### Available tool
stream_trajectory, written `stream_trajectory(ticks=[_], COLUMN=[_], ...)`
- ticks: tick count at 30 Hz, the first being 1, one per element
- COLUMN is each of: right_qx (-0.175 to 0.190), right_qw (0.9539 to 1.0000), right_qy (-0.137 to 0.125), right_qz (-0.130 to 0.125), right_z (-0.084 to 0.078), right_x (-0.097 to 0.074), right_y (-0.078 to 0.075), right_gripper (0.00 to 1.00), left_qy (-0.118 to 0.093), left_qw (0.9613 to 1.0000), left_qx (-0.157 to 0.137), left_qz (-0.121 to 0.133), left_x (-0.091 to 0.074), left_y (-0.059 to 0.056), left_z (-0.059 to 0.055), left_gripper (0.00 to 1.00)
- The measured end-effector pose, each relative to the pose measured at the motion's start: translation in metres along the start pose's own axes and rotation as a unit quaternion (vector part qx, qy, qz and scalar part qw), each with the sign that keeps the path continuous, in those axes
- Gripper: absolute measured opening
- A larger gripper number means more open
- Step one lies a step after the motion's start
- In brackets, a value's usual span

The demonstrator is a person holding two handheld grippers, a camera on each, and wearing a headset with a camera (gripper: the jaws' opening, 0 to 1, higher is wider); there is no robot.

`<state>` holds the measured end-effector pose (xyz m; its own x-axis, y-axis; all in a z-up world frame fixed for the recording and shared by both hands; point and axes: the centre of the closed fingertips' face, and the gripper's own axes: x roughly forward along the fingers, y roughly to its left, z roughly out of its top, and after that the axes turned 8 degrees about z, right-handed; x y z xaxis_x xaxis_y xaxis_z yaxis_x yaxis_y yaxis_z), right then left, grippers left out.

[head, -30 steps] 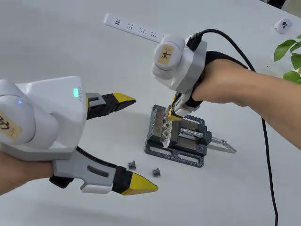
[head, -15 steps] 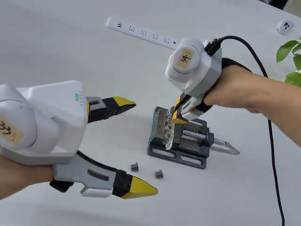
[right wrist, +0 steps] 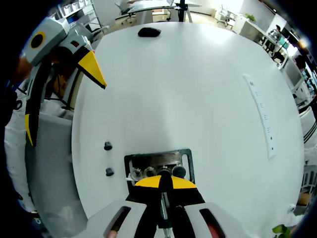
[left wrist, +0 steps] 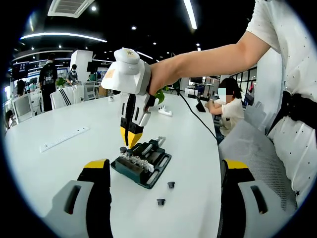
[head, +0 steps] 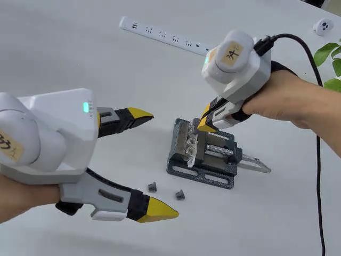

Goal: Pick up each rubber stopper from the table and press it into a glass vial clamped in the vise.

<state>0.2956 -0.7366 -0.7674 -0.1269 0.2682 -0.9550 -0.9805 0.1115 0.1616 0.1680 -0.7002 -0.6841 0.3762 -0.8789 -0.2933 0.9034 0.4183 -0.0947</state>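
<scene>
Four upright vials (right wrist: 148,172) sit mouths up, clamped in the vise (head: 213,160) on the table (head: 80,53). Their row runs along the vise jaws. The end vial has a stopper (right wrist: 178,171) in its mouth; the rest look open. Two loose stoppers (head: 153,186) (head: 180,194) lie beside the vise. The right gripper (head: 205,125) is closed and empty, just above the plugged vial. The left gripper (head: 162,162) is wide and empty, well apart from the vise.

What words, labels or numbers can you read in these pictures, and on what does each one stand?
Tan sticker on the right gripper: a handwritten dark mark, too blurred to read.
Second sticker on the left gripper: handwriting, cut off at the edge, unreadable.
Power strip: small marks, too small to read.
Nothing can be quoted with confidence.
</scene>
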Motion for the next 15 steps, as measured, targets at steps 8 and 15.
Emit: stream_trajectory(ticks=[8, 15], right_qx=[0.007, 0.007], right_qw=[0.9999, 0.9998], right_qy=[-0.011, -0.015], right_qz=[0.002, 0.006], right_z=[-0.0015, 0.0022], right_x=[0.0052, 0.0087], right_y=[0.0007, 0.0006], right_gripper=[0.00, 0.00], left_qy=[0.001, 0.003], left_qw=[1.0000, 1.0000], left_qx=[-0.001, -0.001], left_qz=[-0.004, -0.005], left_x=[0.0013, 0.0014], left_y=[-0.0016, -0.0017], left_z=[-0.0005, -0.0022], left_gripper=[0.93, 0.92])
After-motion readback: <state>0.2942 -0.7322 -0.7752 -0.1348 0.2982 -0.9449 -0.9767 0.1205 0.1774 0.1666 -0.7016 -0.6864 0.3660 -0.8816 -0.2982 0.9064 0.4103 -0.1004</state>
